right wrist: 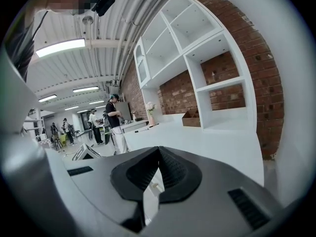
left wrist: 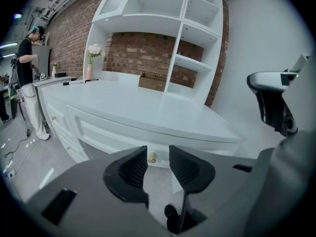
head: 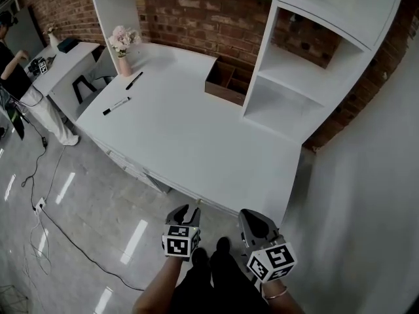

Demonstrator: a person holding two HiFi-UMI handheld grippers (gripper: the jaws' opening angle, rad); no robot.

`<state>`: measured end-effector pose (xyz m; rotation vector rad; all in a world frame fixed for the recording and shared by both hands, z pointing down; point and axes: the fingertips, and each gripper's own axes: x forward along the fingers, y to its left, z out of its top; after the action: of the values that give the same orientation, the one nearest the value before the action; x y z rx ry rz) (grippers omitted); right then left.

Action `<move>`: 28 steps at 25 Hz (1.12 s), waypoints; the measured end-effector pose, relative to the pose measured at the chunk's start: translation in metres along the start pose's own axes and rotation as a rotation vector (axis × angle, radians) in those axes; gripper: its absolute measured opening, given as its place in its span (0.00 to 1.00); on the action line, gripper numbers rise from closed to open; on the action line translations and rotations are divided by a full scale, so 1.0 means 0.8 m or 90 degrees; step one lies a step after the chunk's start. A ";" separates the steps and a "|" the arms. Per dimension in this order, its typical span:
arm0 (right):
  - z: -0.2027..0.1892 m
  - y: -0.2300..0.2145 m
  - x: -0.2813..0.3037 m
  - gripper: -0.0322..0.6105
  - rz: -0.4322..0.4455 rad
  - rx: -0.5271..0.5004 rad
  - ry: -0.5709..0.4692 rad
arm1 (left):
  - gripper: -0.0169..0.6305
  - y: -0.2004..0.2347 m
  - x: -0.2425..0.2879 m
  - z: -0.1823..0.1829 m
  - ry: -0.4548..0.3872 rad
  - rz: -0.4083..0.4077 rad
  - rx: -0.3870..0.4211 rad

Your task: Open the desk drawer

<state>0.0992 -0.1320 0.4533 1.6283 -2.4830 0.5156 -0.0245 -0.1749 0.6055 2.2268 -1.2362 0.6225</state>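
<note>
White desk (head: 196,136), brick wall (head: 190,18), glossy grey floor (head: 85,205), white shelves (head: 308,77)

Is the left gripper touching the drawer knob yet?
Apart. The left gripper view shows the left gripper with its jaws open, and the drawer knob sits small and farther off, seen between them.

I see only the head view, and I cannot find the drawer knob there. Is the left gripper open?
Observer: Yes. In the left gripper view the left gripper has its jaws apart, and nothing is pressed between them.
Operator: Where is the knob?
Observer: A small gold knob on the drawer shows in the gap between those jaws, beyond their tips.
Operator: And the right gripper?
Observer: In its own view the right gripper has its jaw tips together and holds nothing.
</note>
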 end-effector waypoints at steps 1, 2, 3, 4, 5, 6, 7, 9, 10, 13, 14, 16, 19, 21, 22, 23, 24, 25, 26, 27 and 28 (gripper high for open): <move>-0.002 -0.002 0.005 0.06 0.007 0.000 0.006 | 0.21 0.001 0.009 -0.003 0.008 0.004 0.000; -0.004 -0.003 0.009 0.06 0.013 -0.001 0.011 | 0.21 0.002 0.018 -0.006 0.017 0.007 0.001; -0.005 -0.006 0.013 0.06 0.019 -0.001 0.015 | 0.21 0.002 0.027 -0.009 0.027 0.009 0.003; -0.005 -0.008 0.017 0.06 0.024 -0.002 0.019 | 0.21 0.002 0.036 -0.012 0.036 0.010 0.004; -0.006 -0.011 0.021 0.06 0.028 -0.001 0.023 | 0.21 0.002 0.044 -0.015 0.046 0.011 0.006; -0.008 -0.014 0.025 0.06 0.031 0.000 0.026 | 0.21 0.003 0.052 -0.018 0.055 0.013 0.006; -0.009 -0.017 0.029 0.06 0.034 0.002 0.030 | 0.21 0.004 0.060 -0.022 0.063 0.016 0.006; -0.012 -0.024 0.036 0.06 0.038 0.004 0.038 | 0.21 0.008 0.075 -0.028 0.077 0.023 0.002; -0.014 -0.027 0.039 0.06 0.040 0.005 0.042 | 0.21 0.011 0.081 -0.031 0.083 0.028 -0.002; -0.019 -0.035 0.047 0.06 0.046 0.008 0.053 | 0.21 0.017 0.094 -0.041 0.103 0.036 -0.009; -0.020 -0.036 0.050 0.06 0.049 0.007 0.055 | 0.21 0.019 0.098 -0.043 0.107 0.038 -0.010; -0.021 -0.040 0.055 0.06 0.053 0.006 0.058 | 0.21 0.023 0.103 -0.044 0.111 0.042 -0.012; -0.026 -0.045 0.058 0.06 0.052 0.006 0.069 | 0.21 0.024 0.108 -0.045 0.116 0.039 -0.011; -0.030 -0.048 0.060 0.06 0.050 0.008 0.077 | 0.21 0.024 0.110 -0.046 0.119 0.033 -0.010; -0.032 -0.048 0.061 0.06 0.049 0.010 0.080 | 0.21 0.024 0.111 -0.047 0.121 0.031 -0.011; -0.033 -0.048 0.062 0.06 0.048 0.011 0.082 | 0.21 0.024 0.111 -0.048 0.124 0.029 -0.015; -0.033 -0.048 0.063 0.06 0.048 0.011 0.084 | 0.20 0.024 0.112 -0.049 0.126 0.028 -0.019; -0.033 -0.048 0.063 0.06 0.049 0.011 0.085 | 0.19 0.024 0.113 -0.050 0.128 0.028 -0.023; -0.033 -0.047 0.064 0.06 0.050 0.009 0.085 | 0.18 0.024 0.114 -0.050 0.128 0.028 -0.027; -0.033 -0.046 0.064 0.06 0.051 0.008 0.085 | 0.18 0.024 0.114 -0.051 0.127 0.028 -0.031; -0.033 -0.045 0.064 0.06 0.051 0.007 0.086 | 0.17 0.025 0.114 -0.051 0.125 0.029 -0.034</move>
<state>0.1091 -0.1798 0.5004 1.4500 -2.4579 0.6274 -0.0037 -0.2157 0.6965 2.0442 -1.1923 0.7951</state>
